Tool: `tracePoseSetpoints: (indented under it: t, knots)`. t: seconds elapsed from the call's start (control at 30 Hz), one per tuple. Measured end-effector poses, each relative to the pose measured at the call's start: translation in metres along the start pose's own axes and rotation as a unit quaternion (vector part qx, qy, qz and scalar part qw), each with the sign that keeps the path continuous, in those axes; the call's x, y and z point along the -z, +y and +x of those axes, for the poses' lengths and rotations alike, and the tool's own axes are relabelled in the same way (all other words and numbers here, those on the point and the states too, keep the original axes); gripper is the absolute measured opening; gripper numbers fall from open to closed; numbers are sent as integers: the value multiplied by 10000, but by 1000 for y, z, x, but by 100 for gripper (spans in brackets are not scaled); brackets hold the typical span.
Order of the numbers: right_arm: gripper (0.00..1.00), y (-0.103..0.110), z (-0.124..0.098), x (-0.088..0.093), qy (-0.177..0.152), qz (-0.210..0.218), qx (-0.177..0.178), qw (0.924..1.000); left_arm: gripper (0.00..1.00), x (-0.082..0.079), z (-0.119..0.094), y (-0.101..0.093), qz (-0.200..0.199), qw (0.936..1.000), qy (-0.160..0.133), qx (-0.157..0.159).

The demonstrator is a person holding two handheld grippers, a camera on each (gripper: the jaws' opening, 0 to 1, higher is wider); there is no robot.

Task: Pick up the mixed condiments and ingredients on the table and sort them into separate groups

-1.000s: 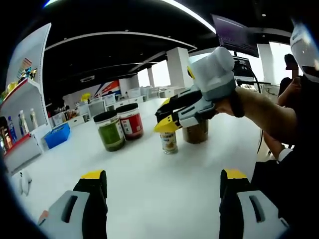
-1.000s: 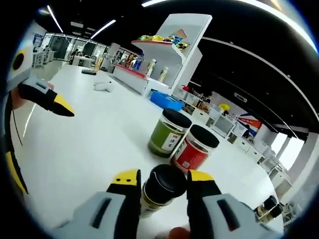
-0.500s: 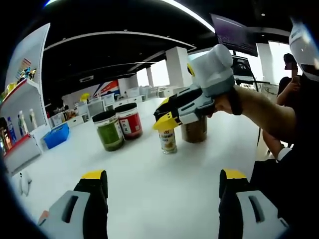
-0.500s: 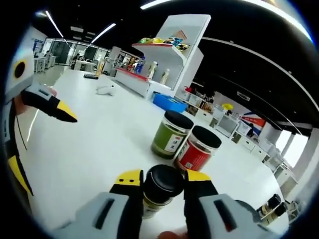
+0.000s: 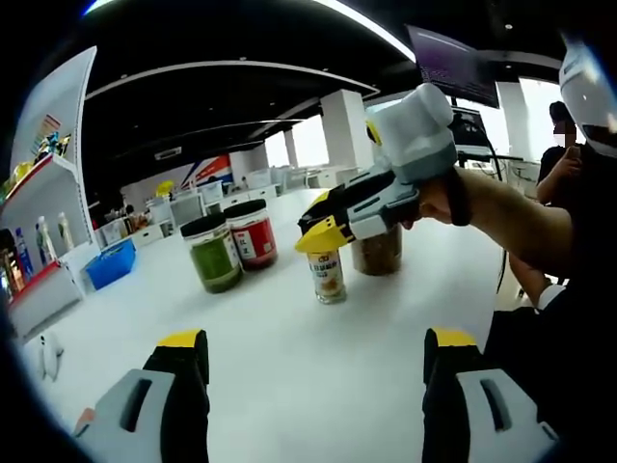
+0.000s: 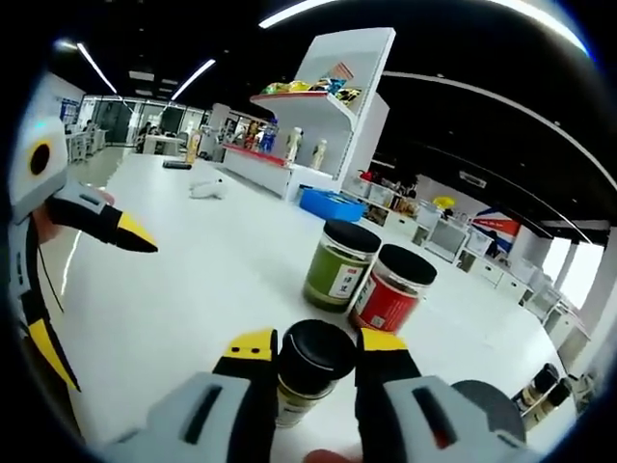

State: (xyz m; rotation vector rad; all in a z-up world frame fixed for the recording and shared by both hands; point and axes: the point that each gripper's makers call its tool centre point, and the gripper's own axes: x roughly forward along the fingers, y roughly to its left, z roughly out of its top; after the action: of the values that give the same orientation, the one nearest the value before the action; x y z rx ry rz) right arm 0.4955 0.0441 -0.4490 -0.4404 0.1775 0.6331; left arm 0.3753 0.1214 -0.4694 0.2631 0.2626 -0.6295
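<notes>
The small bottle (image 6: 307, 371) with the round black cap stands on the white table (image 6: 183, 289), clamped between the yellow-tipped jaws of your right tongs (image 6: 310, 353). In the left gripper view you see the same bottle (image 5: 329, 275) at 12 o'clock, under the right tongs (image 5: 326, 231); its yellow label shows.

Just beyond it, at 1 o'clock in the right gripper view, two round glass jars with black lids stand side by side and touching: a green jar (image 6: 337, 266) and a red jar (image 6: 392, 289). A brown jar (image 5: 377, 251) stands just behind the bottle in the left gripper view. A blue bin (image 6: 331, 204) and a white shelf unit (image 6: 333, 106) are well behind.

Your left tongs (image 5: 313, 357) have the jaws wide apart and hold nothing; the smooth tabletop lies between them.
</notes>
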Motion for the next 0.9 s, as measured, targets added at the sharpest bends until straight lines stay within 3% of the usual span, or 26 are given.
tracePoseSetpoints:
  t: [0.9]
  knots:
    - [27,-12,-24,-34,-497,311,-45,9983,91,-1,-1,-1,39,10000,11,7]
